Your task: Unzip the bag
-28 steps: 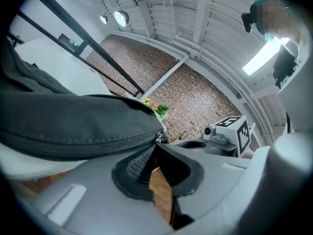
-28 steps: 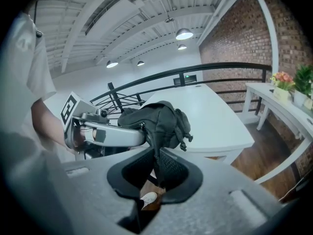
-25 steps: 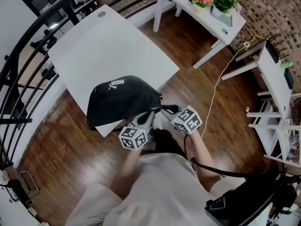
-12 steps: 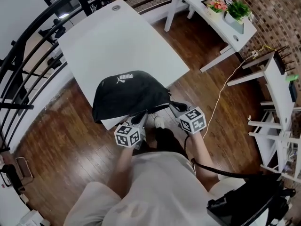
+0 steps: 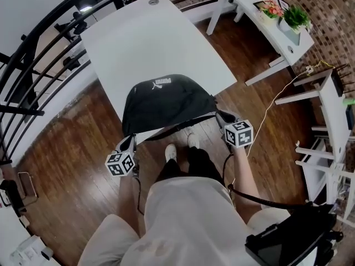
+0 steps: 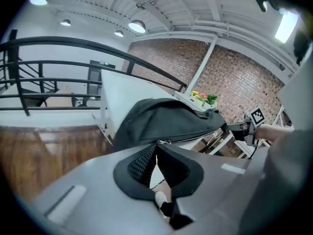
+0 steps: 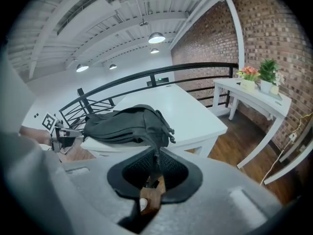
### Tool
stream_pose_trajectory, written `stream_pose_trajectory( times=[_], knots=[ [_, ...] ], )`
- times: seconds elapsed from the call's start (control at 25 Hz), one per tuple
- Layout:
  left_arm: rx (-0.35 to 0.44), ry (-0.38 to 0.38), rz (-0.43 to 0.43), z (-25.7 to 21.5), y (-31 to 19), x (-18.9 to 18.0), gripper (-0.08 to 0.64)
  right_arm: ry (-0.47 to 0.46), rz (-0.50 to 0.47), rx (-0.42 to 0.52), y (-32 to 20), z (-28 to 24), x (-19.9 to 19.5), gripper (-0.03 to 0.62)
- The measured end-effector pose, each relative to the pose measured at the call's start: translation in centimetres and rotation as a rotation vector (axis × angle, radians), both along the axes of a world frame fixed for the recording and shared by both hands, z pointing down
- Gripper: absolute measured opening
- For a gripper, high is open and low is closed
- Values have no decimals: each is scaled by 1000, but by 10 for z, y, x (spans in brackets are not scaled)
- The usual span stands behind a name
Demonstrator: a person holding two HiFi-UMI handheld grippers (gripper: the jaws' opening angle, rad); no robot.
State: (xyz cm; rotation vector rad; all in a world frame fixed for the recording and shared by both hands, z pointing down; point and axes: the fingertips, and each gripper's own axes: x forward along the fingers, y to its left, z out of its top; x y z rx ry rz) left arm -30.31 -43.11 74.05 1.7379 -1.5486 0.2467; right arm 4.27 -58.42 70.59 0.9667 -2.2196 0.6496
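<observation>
A black bag [image 5: 166,98] with a white logo lies on the near corner of the white table [image 5: 150,32]. My left gripper [image 5: 133,140] is at the bag's left end, shut on the zipper pull [image 6: 164,142]. From there the zipper line [image 5: 180,122] runs along the bag's front edge to the right end. My right gripper [image 5: 218,114] is shut on a strap tab [image 7: 157,155] at that right end. The left gripper view shows the bag [image 6: 166,119] just beyond my left gripper [image 6: 157,145]. The right gripper view shows the bag [image 7: 122,124] beyond my right gripper [image 7: 156,153].
A black railing [image 5: 39,65] curves round the table's far left. A white side table [image 5: 266,32] with potted flowers stands at the upper right, white shelving [image 5: 333,121] at the right. A pale cable [image 5: 265,115] lies on the wooden floor. The person's feet [image 5: 180,148] are below the table corner.
My left gripper has travelled left along the bag's front edge, from near the middle to the left end, drawing the zipper pull with it. The right gripper kept hold of the right end.
</observation>
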Motion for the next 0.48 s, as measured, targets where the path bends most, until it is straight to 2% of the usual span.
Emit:
stream_pose_trajectory(
  times=[0.12, 0.24, 0.36, 0.48],
  knots=[
    [-7, -34, -3, 4, 14, -24, 25, 32, 27, -3, 3, 11, 0, 31],
    [-4, -61, 40, 2, 14, -22, 31, 52, 75, -7, 6, 24, -3, 31],
    [5, -56, 42, -2, 20, -18, 35, 92, 115, -21, 16, 34, 4, 57],
    [-5, -77, 53, -4, 51, -11, 35, 119, 126, -40, 58, 39, 27, 57]
  ],
)
